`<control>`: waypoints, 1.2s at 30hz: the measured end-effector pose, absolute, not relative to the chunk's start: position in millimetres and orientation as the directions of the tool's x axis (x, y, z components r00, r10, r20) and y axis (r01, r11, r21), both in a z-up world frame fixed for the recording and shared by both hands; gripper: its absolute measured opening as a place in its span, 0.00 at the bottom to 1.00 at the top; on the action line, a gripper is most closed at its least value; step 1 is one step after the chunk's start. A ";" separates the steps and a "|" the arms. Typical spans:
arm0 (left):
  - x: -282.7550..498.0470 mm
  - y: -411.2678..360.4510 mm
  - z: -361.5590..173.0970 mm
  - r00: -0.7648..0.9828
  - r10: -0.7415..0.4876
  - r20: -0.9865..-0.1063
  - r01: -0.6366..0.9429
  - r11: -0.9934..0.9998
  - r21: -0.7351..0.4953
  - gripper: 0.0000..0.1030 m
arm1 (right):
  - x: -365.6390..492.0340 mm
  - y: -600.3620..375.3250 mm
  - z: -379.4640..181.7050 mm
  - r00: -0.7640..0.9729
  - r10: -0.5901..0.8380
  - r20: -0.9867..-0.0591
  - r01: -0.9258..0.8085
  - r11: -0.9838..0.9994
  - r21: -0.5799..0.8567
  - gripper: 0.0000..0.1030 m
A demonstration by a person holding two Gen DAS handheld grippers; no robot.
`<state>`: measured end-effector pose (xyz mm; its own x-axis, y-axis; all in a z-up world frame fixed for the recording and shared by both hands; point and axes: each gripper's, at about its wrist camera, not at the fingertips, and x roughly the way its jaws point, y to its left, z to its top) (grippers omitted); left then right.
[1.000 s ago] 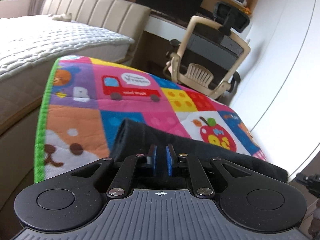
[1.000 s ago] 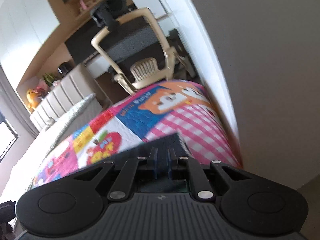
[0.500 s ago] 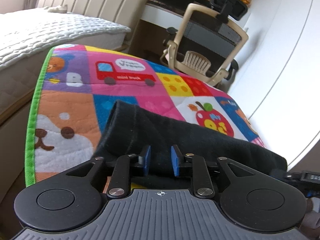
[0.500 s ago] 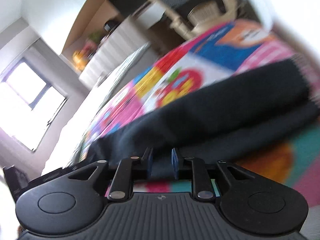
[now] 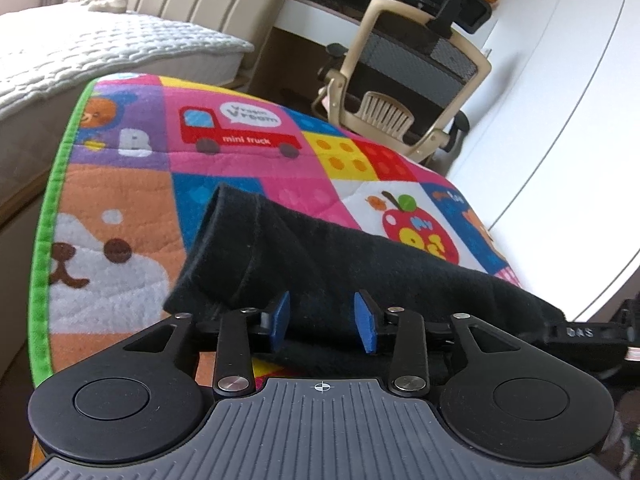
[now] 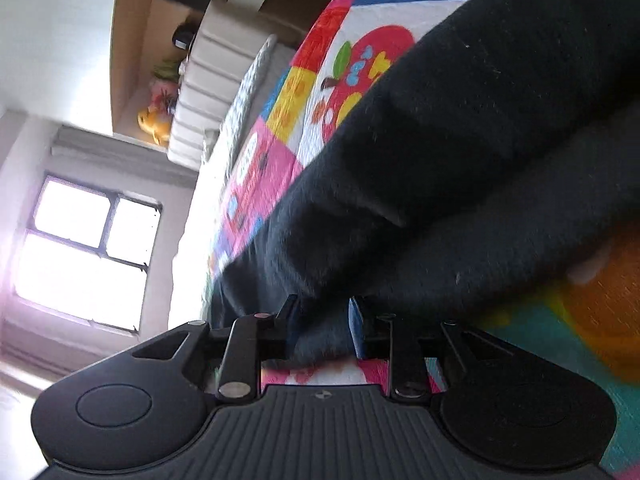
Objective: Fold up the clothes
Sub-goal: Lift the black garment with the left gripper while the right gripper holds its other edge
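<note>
**Letting go of the black garment on the play mat**

Lying folded in a long band across the colourful quilted mat (image 5: pixel 240 160), the black garment (image 5: pixel 320 264) has its near edge right at both tongs. The left gripper (image 5: pixel 323 322) is opening, blue pads clearly apart, cloth between them but not pinched. The right gripper (image 6: pixel 322 326) is parted a little too, dark fabric sitting in the gap; can't really tell if it touches the pads. An office chair (image 5: pixel 408 80) stands past the mat, bed (image 5: pixel 100 48) alongside.
</note>
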<state>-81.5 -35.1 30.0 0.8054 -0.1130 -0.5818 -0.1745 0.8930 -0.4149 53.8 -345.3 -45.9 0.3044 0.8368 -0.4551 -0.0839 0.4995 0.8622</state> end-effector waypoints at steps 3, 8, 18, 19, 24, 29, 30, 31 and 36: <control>-78.2 -39.2 28.7 0.800 -0.152 -0.580 -0.151 0.885 -0.440 0.45 | 62.1 -338.4 -49.1 0.324 0.832 -0.450 -0.096 0.502 0.859 0.22; -77.5 -50.5 32.2 0.802 -0.175 -0.571 -0.117 0.892 -0.437 0.49 | 50.0 -333.0 -31.1 0.362 0.818 -0.447 -0.181 0.533 0.827 0.06; -68.4 -64.0 33.2 0.800 -0.209 -0.562 -0.067 0.900 -0.430 0.65 | 6.4 -340.9 -22.7 0.289 0.832 -0.474 -0.302 0.549 0.780 0.05; -66.3 -64.3 30.1 0.794 -0.203 -0.573 -0.075 0.903 -0.424 0.65 | 4.3 -343.3 -27.2 0.291 0.819 -0.495 -0.298 0.569 0.766 0.07; -64.0 -54.9 15.4 0.763 -0.158 -0.627 -0.136 0.909 -0.395 0.65 | -7.6 -385.5 -20.5 0.460 0.693 -0.555 -0.325 0.713 0.621 0.09; -69.5 -43.5 13.7 0.763 -0.148 -0.629 -0.149 0.907 -0.394 0.65 | -21.3 -441.9 10.1 0.786 0.359 -0.503 -0.221 0.923 0.315 0.45; -70.0 -42.2 14.0 0.763 -0.144 -0.630 -0.152 0.907 -0.392 0.65 | -20.2 -451.0 10.7 0.808 0.311 -0.500 -0.188 0.941 0.282 0.50; -70.6 -40.6 14.3 0.763 -0.139 -0.631 -0.158 0.907 -0.391 0.65 | -19.1 -460.1 11.3 0.829 0.262 -0.494 -0.153 0.956 0.249 0.53; -74.4 -30.9 15.7 0.762 -0.093 -0.641 -0.207 0.903 -0.377 0.67 | 12.0 -475.1 -7.7 0.765 0.296 -0.573 -0.139 0.943 0.301 0.11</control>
